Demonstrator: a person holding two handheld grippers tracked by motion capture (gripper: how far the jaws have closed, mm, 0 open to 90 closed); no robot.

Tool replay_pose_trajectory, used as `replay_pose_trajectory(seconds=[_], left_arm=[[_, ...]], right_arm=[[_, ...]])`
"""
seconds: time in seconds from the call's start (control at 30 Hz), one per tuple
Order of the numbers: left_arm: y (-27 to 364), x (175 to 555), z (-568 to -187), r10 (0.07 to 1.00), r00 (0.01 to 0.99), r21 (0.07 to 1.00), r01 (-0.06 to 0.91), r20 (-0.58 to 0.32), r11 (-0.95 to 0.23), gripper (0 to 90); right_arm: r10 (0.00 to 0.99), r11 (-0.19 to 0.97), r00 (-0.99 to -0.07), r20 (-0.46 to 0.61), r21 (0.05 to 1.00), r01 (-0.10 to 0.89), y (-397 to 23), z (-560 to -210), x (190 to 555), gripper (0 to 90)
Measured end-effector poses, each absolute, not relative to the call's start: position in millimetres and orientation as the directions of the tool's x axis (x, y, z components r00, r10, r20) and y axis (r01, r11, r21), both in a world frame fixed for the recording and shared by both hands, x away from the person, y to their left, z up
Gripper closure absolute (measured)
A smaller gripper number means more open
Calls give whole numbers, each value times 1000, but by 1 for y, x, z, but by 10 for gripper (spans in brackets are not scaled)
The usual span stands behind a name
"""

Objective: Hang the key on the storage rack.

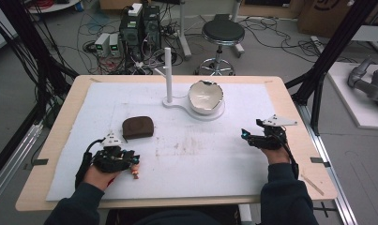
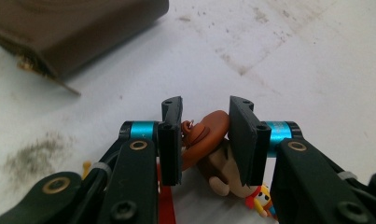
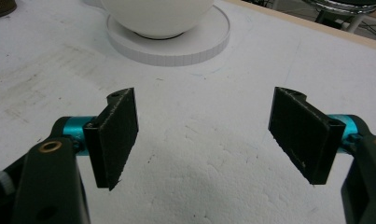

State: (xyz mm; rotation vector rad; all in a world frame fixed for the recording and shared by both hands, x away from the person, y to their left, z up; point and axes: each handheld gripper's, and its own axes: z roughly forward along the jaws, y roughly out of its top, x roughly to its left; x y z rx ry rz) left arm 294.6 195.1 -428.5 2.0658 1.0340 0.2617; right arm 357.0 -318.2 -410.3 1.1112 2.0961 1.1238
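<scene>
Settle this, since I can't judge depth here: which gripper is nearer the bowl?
Right. The right gripper sits just below and right of the bowl, open and facing it. The left gripper is farther, at the near left edge, shut on a small figure.

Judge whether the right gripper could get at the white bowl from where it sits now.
Probably yes: the right gripper stands open and holds nothing, and bare white mat lies between it and the white bowl on its round base.
</scene>
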Motion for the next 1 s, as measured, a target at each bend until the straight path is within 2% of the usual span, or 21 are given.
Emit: replay_pose_trajectory(seconds=[0.17, 0.4, 0.43, 0.47, 0.5, 0.63, 0.7, 0.83, 1.0], left_arm=[[184, 309, -430, 698, 704, 752, 529, -131, -393, 659], [176, 326, -431, 704, 698, 766, 522, -131, -375, 653], [176, 325, -431, 708, 692, 771, 525, -140, -361, 629], [176, 324, -431, 714, 683, 761, 542, -152, -356, 528], [176, 322, -431, 722, 674, 758, 551, -156, -350, 468], [177, 307, -428, 767, 626, 725, 592, -139, -351, 411], [176, 297, -425, 797, 597, 718, 594, -92, -362, 402], [170, 289, -427, 819, 570, 710, 603, -66, -363, 403], [155, 295, -437, 805, 592, 681, 608, -45, -409, 410]], right_arm=[[846, 320, -531, -50, 844, 430, -318, -412, 359, 245], [845, 324, -532, -53, 843, 431, -318, -412, 358, 244], [846, 322, -531, -51, 843, 431, -318, -412, 358, 244], [846, 322, -532, -50, 842, 432, -319, -413, 358, 245], [845, 323, -532, -52, 842, 432, -319, -413, 359, 244], [846, 322, -531, -50, 842, 433, -319, -413, 358, 245], [847, 321, -528, -52, 843, 431, -319, -412, 358, 245], [846, 325, -530, -55, 841, 432, -319, -413, 359, 245], [843, 328, -535, -54, 840, 433, -318, -413, 359, 245]])
